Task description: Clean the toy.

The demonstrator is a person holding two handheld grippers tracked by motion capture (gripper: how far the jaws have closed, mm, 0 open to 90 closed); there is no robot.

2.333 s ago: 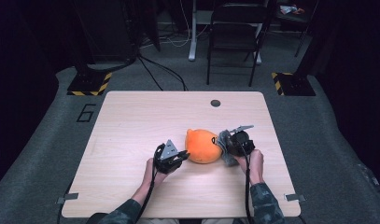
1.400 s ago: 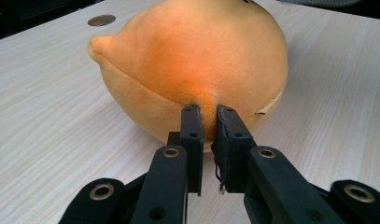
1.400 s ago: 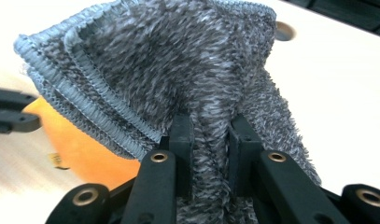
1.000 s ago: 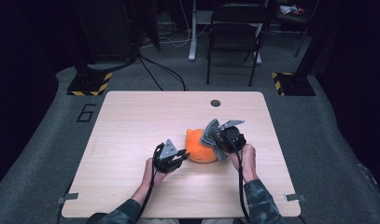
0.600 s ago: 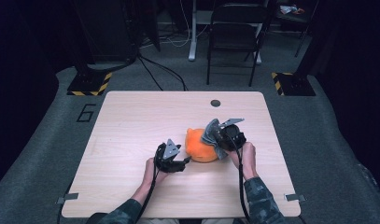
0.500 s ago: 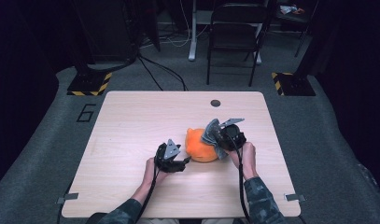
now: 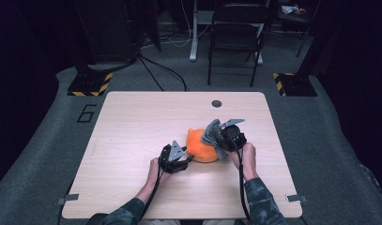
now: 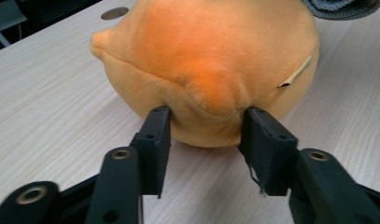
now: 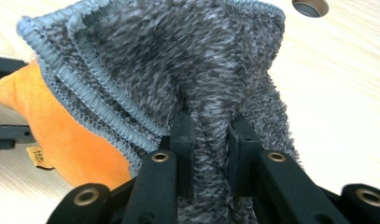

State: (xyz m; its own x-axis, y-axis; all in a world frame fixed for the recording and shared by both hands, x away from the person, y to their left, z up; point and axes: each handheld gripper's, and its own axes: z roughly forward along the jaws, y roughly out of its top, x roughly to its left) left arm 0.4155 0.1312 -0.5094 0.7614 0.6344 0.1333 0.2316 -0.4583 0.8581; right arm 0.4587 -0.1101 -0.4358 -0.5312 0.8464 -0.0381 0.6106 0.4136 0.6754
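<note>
An orange plush toy (image 7: pixel 200 149) lies on the wooden table (image 7: pixel 132 126), right of the middle. In the left gripper view the plush toy (image 8: pixel 201 56) is close up, with a small tag on its right side. My left gripper (image 7: pixel 187 158) meets it from the left. The jaws of the left gripper (image 8: pixel 207 116) have just been closing, and they pinch a bulge of the plush between them. My right gripper (image 9: pixel 211 126) is shut on a grey knitted cloth (image 9: pixel 178 60). That grey cloth (image 7: pixel 211 133) drapes over the plush toy's right side.
A round cable hole (image 7: pixel 217 103) sits near the table's far edge. A folding chair (image 7: pixel 235 28) and cables stand on the floor beyond the table. Bare tabletop stretches to the left and toward the front edge.
The right gripper brought the grey cloth leftward onto the plush toy, then held still. The left gripper edged right until its jaws reached the plush toy's side.
</note>
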